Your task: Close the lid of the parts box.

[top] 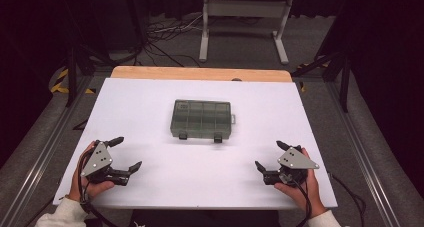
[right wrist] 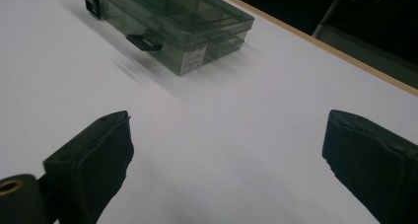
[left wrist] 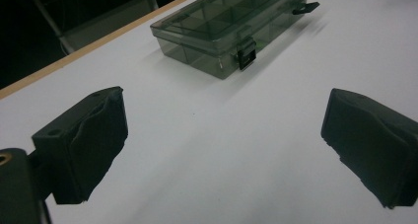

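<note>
The clear box (top: 202, 119) is sitting shut in the middle of the tabletop (top: 150, 187), latches facing the person; the left gripper (top: 126, 153) and right gripper (top: 269, 156) are waiting wide and empty; go slowly, one gripper per latch.
</note>
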Available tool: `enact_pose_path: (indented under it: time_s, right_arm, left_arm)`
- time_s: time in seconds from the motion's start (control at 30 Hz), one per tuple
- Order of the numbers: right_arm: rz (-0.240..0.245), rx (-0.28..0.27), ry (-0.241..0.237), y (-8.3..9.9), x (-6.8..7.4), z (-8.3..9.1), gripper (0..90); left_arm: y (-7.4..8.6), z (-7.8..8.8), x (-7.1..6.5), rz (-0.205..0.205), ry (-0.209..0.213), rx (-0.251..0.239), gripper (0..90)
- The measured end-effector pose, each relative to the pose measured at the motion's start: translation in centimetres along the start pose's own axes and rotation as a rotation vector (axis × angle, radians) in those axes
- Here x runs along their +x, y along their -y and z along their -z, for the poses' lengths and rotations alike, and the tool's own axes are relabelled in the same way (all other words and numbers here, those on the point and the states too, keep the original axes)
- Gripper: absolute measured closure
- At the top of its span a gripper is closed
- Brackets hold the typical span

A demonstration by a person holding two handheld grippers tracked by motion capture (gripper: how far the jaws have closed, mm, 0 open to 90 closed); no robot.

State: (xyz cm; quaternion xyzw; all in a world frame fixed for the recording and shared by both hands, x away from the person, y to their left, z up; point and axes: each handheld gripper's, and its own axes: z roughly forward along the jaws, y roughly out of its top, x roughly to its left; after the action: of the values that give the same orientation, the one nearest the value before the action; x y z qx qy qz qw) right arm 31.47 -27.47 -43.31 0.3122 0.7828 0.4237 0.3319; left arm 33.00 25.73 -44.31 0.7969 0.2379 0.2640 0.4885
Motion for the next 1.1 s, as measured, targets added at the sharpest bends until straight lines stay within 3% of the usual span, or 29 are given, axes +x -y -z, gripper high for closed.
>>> enact_pose_path:
  time_s: [0.2,0.7,1.1]
  right_arm:
    - [-0.023,-0.002,0.004,0.09,-0.31,-0.08,5.8]
    - [-0.017,-0.031,0.022,-0.10,-0.30,0.39,6.4]
    - [-0.030,-0.047,0.009,-0.23,-0.72,0.05,6.5]
  left_arm:
    - [0.05,-0.24,-0.24,-0.015,0.011,0.009,4.6]
    - [0.03,-0.64,-0.76,-0.038,0.019,0.030,4.8]
    - [0.17,-0.92,-0.38,-0.027,0.019,0.049,5.1]
